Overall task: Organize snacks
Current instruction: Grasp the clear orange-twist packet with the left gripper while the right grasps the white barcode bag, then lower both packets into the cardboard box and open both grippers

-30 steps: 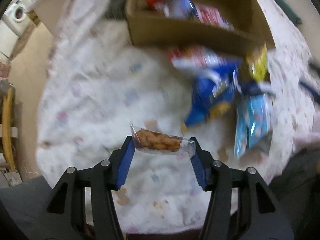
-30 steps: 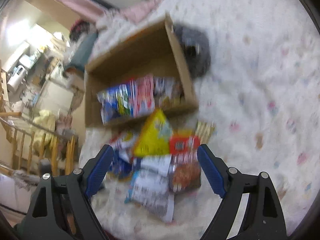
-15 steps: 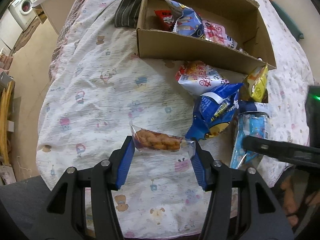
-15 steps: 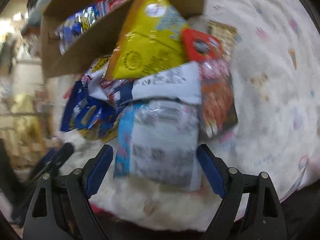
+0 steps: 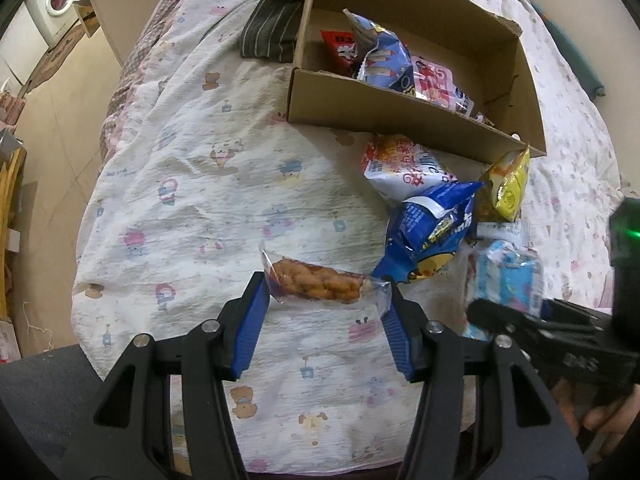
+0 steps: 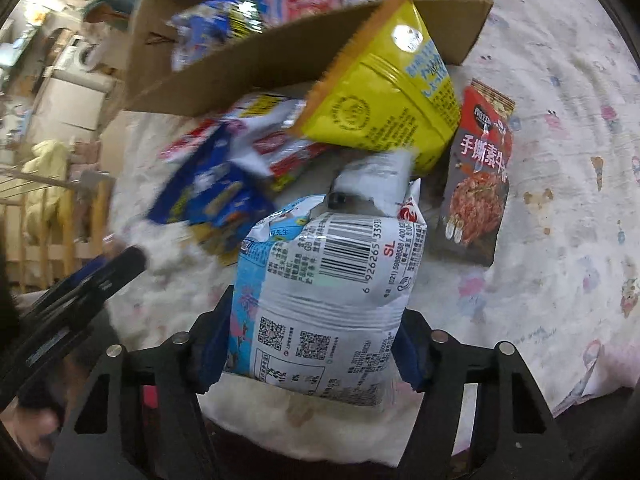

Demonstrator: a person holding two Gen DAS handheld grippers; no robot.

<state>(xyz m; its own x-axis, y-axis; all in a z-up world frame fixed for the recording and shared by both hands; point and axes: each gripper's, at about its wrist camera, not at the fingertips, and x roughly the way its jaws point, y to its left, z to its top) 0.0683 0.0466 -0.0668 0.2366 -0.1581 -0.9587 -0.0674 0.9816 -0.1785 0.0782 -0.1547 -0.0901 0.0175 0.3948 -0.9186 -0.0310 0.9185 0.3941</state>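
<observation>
My left gripper (image 5: 324, 316) is shut on a clear packet of fried snacks (image 5: 316, 288) and holds it above the bedsheet. My right gripper (image 6: 312, 344) is down over the snack pile with its jaws closing. A white and blue packet with a barcode (image 6: 328, 280) fills the gap, and both pads touch its sides. The left wrist view shows that packet (image 5: 504, 276) too. A yellow bag (image 6: 384, 108), a dark blue bag (image 6: 208, 188) and a red-brown packet (image 6: 476, 176) lie around it. Behind them the cardboard box (image 5: 400, 116) holds several snack bags.
A red and white bag (image 5: 404, 168) lies against the box's front wall. A striped cloth (image 5: 272, 32) sits left of the box. The bed drops off at the left toward a washing machine (image 5: 52, 4). A person's hand (image 5: 600, 428) holds the right gripper.
The right gripper came down onto the pile and its jaws narrowed around the white and blue packet. The left gripper kept hold of the fried snack packet and stayed in place.
</observation>
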